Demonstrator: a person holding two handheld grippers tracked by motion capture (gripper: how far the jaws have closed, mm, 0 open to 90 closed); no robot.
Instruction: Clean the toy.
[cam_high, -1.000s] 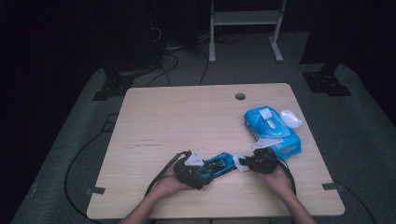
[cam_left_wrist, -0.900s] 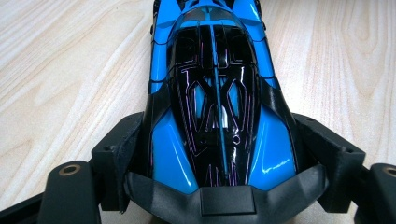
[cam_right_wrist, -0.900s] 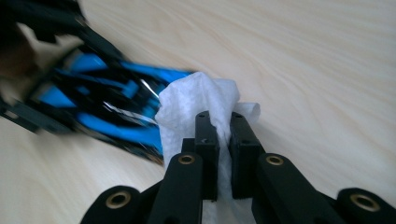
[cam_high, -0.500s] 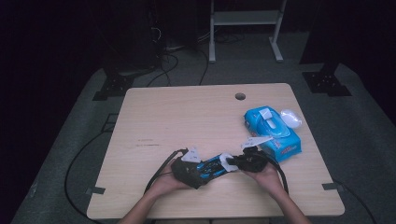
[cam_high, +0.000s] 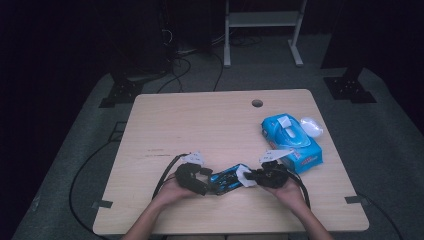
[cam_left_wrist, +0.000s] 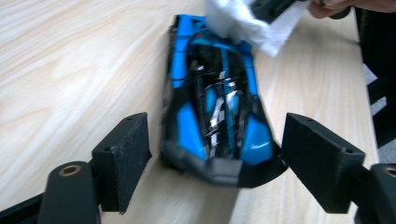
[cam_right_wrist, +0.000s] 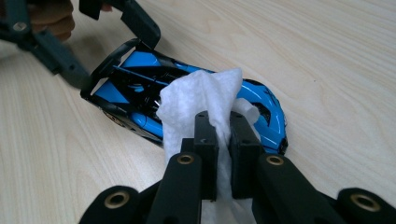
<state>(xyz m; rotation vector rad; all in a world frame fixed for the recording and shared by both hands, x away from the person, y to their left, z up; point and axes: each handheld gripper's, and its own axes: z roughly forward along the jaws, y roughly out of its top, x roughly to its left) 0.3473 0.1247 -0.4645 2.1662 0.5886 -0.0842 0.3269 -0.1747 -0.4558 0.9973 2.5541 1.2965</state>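
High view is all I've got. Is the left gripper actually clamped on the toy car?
Observer: No. The left gripper straddles the car's tail, and its pads stand clear of the sides.
Operator: What's the white thing by the right gripper?
Observer: A wipe, pinched between the shut jaws of the right gripper.
Operator: Is it on the car?
Observer: Yes, draped over the car's middle; the blue nose pokes out beside it.
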